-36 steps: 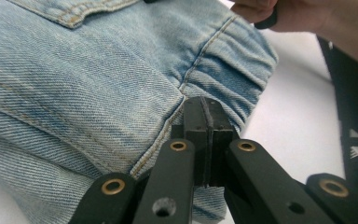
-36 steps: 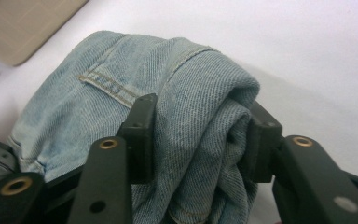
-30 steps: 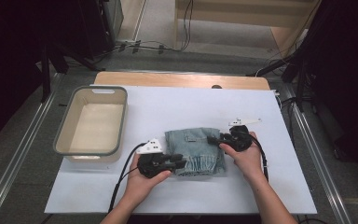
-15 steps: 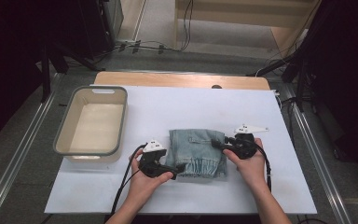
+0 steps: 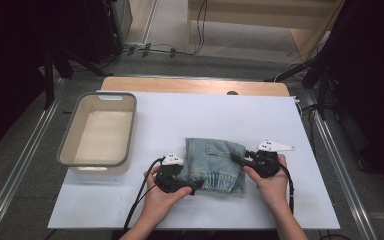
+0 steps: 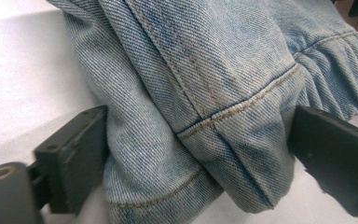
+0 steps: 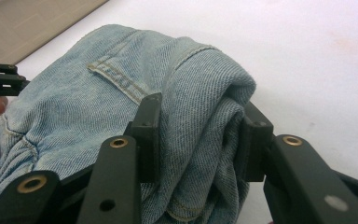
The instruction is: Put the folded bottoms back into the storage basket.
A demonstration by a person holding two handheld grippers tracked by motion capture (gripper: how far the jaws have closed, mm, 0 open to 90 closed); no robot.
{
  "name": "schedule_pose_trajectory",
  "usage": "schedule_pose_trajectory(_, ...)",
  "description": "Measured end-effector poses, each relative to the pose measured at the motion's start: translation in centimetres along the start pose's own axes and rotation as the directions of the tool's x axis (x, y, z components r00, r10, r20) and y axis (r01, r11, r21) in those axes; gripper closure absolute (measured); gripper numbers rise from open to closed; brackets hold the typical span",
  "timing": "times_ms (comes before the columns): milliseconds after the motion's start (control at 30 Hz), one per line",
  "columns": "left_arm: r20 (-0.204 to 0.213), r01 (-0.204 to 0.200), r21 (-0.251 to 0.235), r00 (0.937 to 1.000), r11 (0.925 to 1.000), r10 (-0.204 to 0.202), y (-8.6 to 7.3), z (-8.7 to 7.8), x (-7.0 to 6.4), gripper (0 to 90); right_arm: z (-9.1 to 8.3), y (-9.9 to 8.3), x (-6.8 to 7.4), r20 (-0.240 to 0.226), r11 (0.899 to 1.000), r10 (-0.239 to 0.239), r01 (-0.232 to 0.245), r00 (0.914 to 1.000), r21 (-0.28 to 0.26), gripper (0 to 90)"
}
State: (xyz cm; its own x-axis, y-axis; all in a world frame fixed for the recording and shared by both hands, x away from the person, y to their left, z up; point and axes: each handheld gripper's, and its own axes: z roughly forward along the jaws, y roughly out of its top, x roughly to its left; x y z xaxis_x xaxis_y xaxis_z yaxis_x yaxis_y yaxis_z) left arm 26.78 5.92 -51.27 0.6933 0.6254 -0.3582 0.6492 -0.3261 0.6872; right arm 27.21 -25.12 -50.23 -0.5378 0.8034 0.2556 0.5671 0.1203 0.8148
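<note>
White table [image 5: 190,115] spread wide, and at its nine o'clock side sits the beige tub [image 5: 99,131], well apart from the action. Down at six o'clock, near the person's edge, lies the folded denim garment [image 5: 214,161], light blue, gathered cuff toward the person. Left gripper [image 5: 187,189] comes in at the bundle's eight o'clock corner: in the left gripper view its jaws stand wide, one each side of the folded corner [image 6: 205,121], both touching the cloth. Right gripper [image 5: 236,159] is at the bundle's three o'clock edge, and the right gripper view shows its jaws clamped on a thick fold of denim [image 7: 200,130].
</note>
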Motion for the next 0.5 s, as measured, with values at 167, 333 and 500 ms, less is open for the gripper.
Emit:
schedule_pose_trajectory(167, -0.020, 0.000, -0.008, 0.9998, 1.0000, -0.001, -0.18, 0.00, -0.28, 13.6, -0.14, -0.17, 0.25, 0.009, 1.000, -0.002, 0.002, 1.0000, -0.008, 57.7)
schedule_pose_trajectory(333, -0.016, 0.003, -0.016, 0.9999, 0.9999, -0.003, -0.35, 0.01, -0.48, 21.4, -0.34, -0.23, 0.51, 0.013, 1.000, -0.011, 0.011, 0.9999, -0.018, 58.2)
schedule_pose_trajectory(500, -0.003, -0.003, -0.021, 1.0000, 0.9998, 0.003, -0.48, 0.03, -0.71, 31.1, -0.35, -0.32, 0.70, 0.010, 1.000, -0.004, 0.004, 0.9999, -0.020, 59.0)
